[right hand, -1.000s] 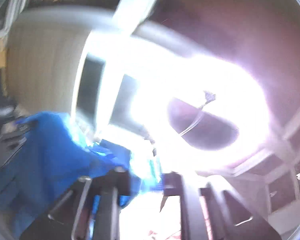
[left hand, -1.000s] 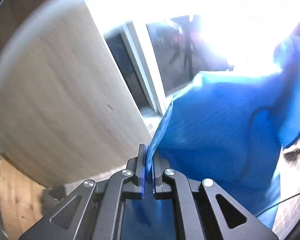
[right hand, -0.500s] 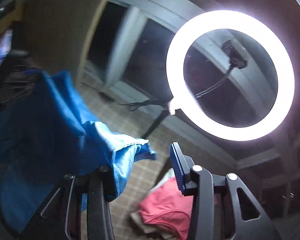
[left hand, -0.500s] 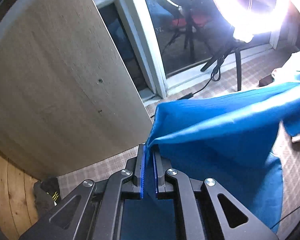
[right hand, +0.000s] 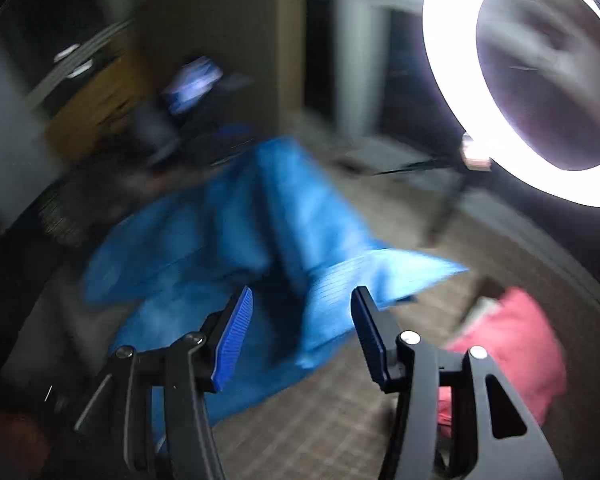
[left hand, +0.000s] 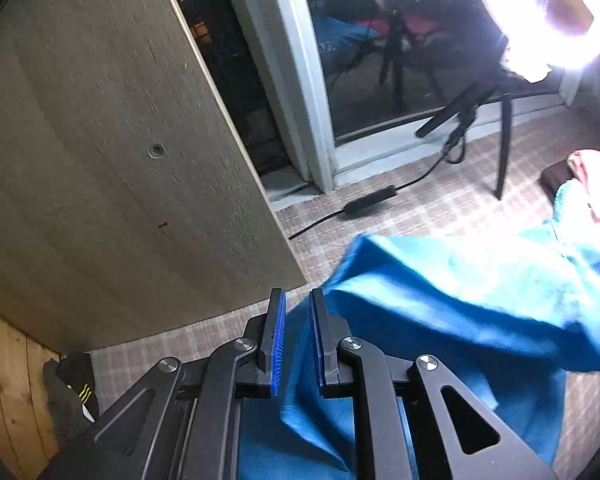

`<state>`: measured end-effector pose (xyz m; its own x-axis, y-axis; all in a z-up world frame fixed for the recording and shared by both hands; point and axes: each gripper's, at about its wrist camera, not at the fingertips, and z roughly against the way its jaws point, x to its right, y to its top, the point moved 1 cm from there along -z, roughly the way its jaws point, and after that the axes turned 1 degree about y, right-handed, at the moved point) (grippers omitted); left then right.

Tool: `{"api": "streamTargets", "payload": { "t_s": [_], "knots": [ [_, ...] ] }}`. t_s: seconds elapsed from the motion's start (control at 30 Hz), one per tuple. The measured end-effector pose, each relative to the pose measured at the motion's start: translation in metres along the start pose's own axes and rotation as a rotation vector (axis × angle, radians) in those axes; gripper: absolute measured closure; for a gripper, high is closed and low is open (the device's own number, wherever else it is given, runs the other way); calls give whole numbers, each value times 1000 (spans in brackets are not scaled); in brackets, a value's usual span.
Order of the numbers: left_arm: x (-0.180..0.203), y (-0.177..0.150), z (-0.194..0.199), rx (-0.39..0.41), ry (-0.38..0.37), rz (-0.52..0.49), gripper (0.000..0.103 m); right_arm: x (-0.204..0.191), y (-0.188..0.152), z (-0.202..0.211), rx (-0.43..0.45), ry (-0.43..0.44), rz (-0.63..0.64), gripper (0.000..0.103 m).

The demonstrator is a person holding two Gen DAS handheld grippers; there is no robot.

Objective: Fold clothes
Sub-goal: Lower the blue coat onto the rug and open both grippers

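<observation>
Blue cloth (left hand: 440, 292), soft and creased, is lying crumpled on checked floor (left hand: 420, 216). Left gripper (left hand: 297, 344) is standing slightly parted over its edge; right gripper (right hand: 302, 336) is gaping wide, cloth apparently beyond, view blurred

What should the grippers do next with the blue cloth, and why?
Probably lower the left hand-held gripper and re-pinch the blue cloth by an edge. Both it and the right hand-held gripper are open and hold nothing, and the cloth looks rumpled, not folded.
</observation>
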<state>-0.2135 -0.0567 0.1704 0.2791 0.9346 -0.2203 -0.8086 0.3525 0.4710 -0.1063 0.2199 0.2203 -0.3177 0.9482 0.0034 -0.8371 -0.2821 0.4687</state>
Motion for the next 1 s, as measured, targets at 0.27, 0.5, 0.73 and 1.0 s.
{"api": "streamTargets", "payload": {
  "t_s": [0.27, 0.5, 0.73, 1.0],
  "knots": [
    [-21, -28, 31, 45, -71, 11, 90, -17, -76, -115, -203, 99, -13, 57],
    [-45, -106, 97, 69, -106, 18, 90, 12, -38, -220, -189, 3, -161, 66],
    [-101, -209, 180, 99, -92, 97, 90, 11, -42, -95, 163, 61, -262, 65],
    [-156, -327, 257, 98, -62, 215, 88, -34, -144, 61, 274, 203, -239, 45]
  ]
}}
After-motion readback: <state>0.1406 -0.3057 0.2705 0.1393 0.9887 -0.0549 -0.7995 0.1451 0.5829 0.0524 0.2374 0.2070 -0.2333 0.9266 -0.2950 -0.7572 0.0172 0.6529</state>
